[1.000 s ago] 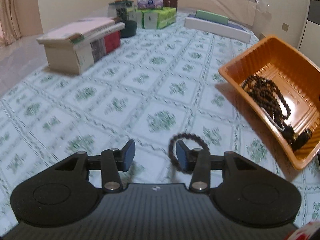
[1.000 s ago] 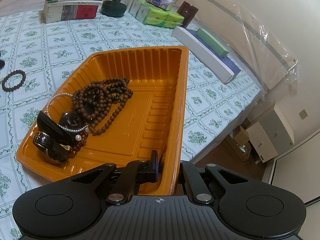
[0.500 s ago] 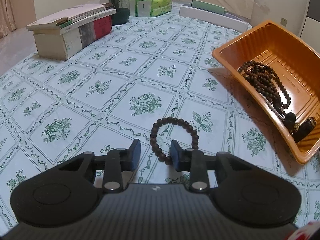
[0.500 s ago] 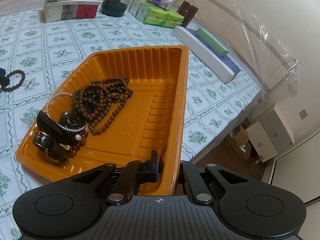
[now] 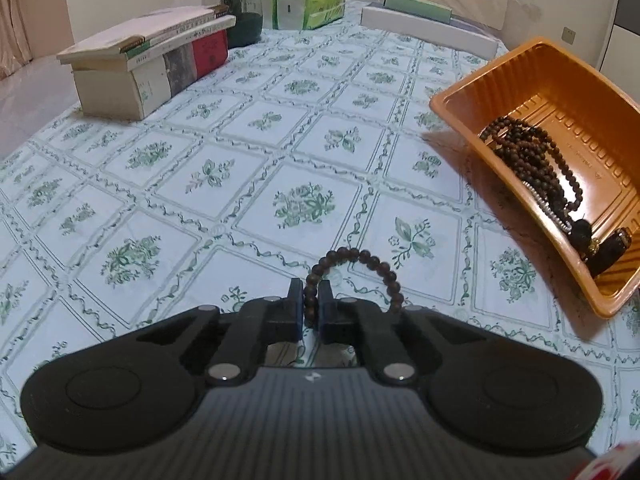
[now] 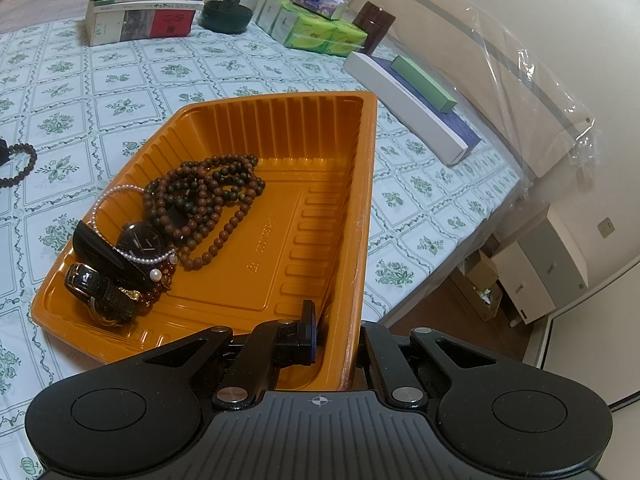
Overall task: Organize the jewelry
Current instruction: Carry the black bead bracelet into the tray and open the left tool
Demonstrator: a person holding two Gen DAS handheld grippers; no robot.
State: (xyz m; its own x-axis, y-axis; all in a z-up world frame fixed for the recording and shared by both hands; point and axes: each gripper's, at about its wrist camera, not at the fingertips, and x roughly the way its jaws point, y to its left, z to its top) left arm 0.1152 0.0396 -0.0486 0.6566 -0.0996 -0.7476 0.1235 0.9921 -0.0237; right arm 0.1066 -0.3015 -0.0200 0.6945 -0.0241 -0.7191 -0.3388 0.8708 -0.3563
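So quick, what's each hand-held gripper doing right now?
Left hand-held gripper: just closed, shut on the bead bracelet.
Right hand-held gripper: shut on the orange tray rim.

Clutter along the far edge of the bed (image 5: 248,184)

Stacked books (image 5: 152,68), a dark glass jar (image 5: 236,8), green tissue packs (image 5: 308,8) and a long white box (image 5: 424,28) line it.

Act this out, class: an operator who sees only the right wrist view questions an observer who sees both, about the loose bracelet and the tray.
Operator: Is the bracelet at my left edge gripped?
Observer: Yes. The left tongs have just been closing and now pinch the bead bracelet on its left side.
Operator: Does my tray sit level?
Observer: No. The orange tray looks tilted, a shadow beneath its raised side.
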